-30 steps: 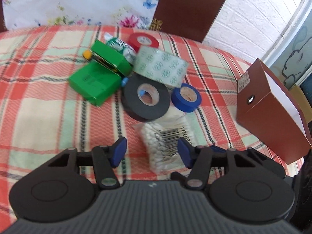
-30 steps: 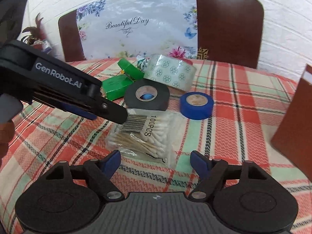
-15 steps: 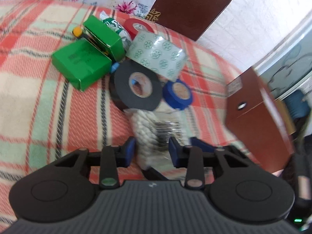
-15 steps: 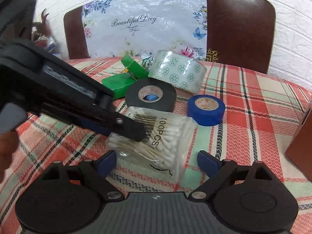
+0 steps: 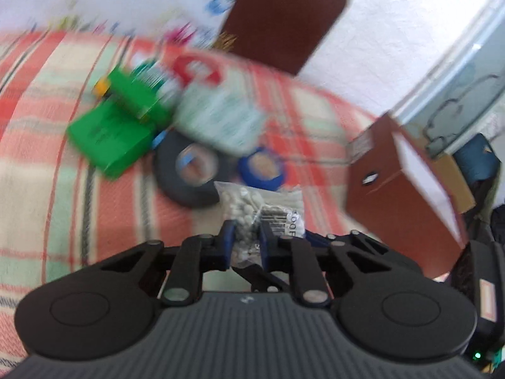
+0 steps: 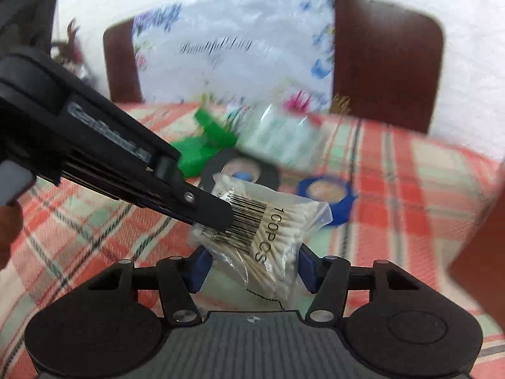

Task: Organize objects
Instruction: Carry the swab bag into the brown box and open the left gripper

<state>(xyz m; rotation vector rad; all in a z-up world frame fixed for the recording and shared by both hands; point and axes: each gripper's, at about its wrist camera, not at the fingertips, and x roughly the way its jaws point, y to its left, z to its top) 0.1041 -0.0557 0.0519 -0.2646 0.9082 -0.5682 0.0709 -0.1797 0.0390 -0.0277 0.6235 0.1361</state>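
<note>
A clear bag of cotton swabs (image 5: 268,211) marked 100PCS is pinched by my left gripper (image 5: 246,240), which is shut on its near end and holds it off the checked tablecloth. In the right wrist view the bag (image 6: 268,237) hangs between the blue pads of my right gripper (image 6: 251,268), which is open around it; the left gripper (image 6: 208,208) reaches in from the left. Behind lie a black tape roll (image 5: 189,170), a blue tape roll (image 5: 262,170), a patterned clear tape roll (image 5: 221,120), a red roll (image 5: 195,69) and green boxes (image 5: 110,139).
A brown cardboard box (image 5: 397,183) with a white inside stands open at the right, also at the right edge of the right wrist view (image 6: 479,246). Two brown chair backs (image 6: 385,60) and a floral plastic bag (image 6: 233,50) are behind the table.
My left gripper closed on the swab bag and lifted it off the cloth. The right gripper moved in until its open fingers flank the bag. Both views are motion-blurred now.
</note>
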